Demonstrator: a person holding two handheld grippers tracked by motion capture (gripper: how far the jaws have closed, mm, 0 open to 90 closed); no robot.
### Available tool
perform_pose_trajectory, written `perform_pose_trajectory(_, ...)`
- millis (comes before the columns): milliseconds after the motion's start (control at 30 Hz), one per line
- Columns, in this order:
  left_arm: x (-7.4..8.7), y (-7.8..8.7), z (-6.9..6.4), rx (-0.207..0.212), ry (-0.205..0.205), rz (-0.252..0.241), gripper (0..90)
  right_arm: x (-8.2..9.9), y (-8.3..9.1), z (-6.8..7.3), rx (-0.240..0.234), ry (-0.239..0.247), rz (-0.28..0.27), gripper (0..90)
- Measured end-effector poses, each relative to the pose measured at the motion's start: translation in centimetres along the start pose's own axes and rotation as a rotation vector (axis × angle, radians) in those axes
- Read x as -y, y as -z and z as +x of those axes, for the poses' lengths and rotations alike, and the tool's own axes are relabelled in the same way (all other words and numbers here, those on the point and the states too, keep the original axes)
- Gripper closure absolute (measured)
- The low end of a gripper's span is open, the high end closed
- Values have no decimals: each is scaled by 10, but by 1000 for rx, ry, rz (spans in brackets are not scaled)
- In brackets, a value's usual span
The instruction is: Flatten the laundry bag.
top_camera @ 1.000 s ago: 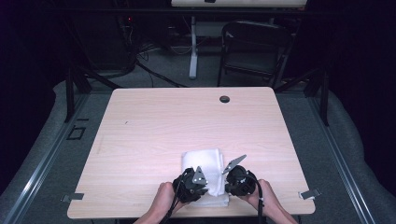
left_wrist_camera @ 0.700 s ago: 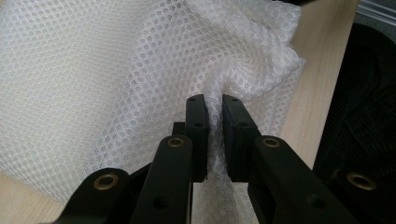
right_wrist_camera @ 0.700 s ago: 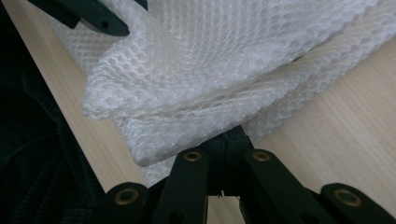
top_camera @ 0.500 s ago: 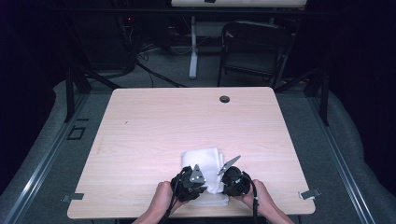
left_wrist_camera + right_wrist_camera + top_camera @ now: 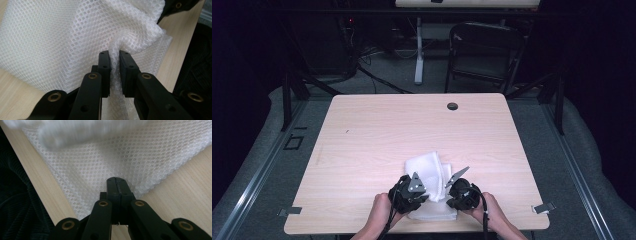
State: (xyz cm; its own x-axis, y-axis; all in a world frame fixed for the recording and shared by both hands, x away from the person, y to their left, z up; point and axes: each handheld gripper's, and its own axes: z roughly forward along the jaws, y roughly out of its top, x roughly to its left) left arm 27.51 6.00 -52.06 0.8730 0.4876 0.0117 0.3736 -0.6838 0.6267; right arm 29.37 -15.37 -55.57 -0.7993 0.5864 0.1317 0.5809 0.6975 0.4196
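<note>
A white mesh cloth (image 5: pixel 427 167) lies crumpled near the front edge of the wooden table (image 5: pixel 387 130). In the left gripper view, my left gripper (image 5: pixel 114 56) is shut on a bunched fold of the cloth (image 5: pixel 62 37), which bulges up between the pads. In the right gripper view, my right gripper (image 5: pixel 115 181) has its jaws pressed together on a thin corner of the cloth (image 5: pixel 100 162), which tapers in under the tips. From above, the left gripper (image 5: pixel 422 197) and right gripper (image 5: pixel 451 199) sit close together at the cloth's near side, each in a hand.
A dark round hole (image 5: pixel 452 106) sits near the table's far edge. A black folding chair (image 5: pixel 482 55) and a desk leg stand behind the table. The table's front edge is just under the hands. Dark clothing (image 5: pixel 15 202) lies beyond that edge.
The right gripper has edged slightly left toward the left one. The cloth between them has bunched up a little more.
</note>
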Motion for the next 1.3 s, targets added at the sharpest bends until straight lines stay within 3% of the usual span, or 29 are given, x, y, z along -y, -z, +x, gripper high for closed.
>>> perform_pose_trajectory(267,4,7,6,-18,28,6,797,-1,2,-1,2,22,29,900)
perform_pose_trajectory(567,4,9,9,-26,18,-1,788,-2,2,-2,0,21,32,900)
perform_pose_trajectory(767,10,13,5,-41,34,-1,796,-1,2,-1,9,16,25,900)
perform_pose_trajectory(900,13,19,9,-46,69,-30,802,-1,2,-2,20,21,31,900)
perform_pose_trajectory(1033,15,20,15,-42,92,-16,804,-1,3,-3,22,20,39,900)
perform_pose_trajectory(1300,14,22,13,-53,80,12,797,-1,4,-7,34,17,44,900)
